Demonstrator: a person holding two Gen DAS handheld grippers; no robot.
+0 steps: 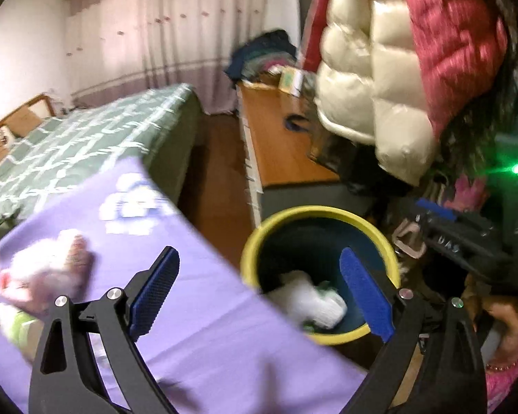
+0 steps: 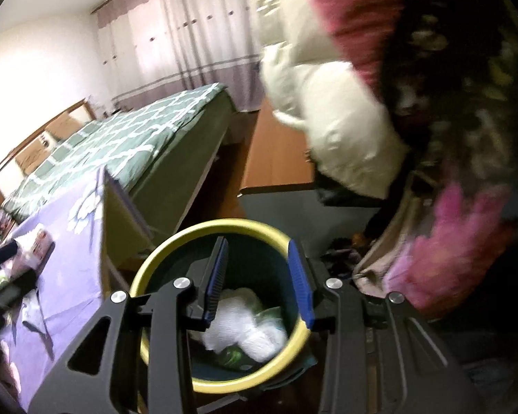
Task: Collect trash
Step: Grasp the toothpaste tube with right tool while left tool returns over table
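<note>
A dark bin with a yellow rim [image 1: 319,213] [image 2: 224,225] stands on the floor beside the purple-clothed table [image 1: 203,310] [image 2: 72,269]. White crumpled paper [image 1: 314,302] [image 2: 245,331] and a green wrapper [image 2: 233,357] lie inside it. My left gripper [image 1: 259,276] is open and empty, over the table edge and the bin. My right gripper [image 2: 257,258] is open and empty, directly above the bin. Blurred crumpled trash [image 1: 48,272] and a green-white item [image 1: 22,327] lie on the table at left; a small packet [image 2: 39,241] also shows there.
A bed with a green checked cover [image 1: 86,145] [image 2: 127,134] lies behind the table. A wooden desk [image 1: 279,145] [image 2: 279,158] with clutter stands at the back right. Puffy white and red jackets [image 1: 390,69] [image 2: 335,127] hang close on the right. The right gripper shows in the left wrist view [image 1: 466,241].
</note>
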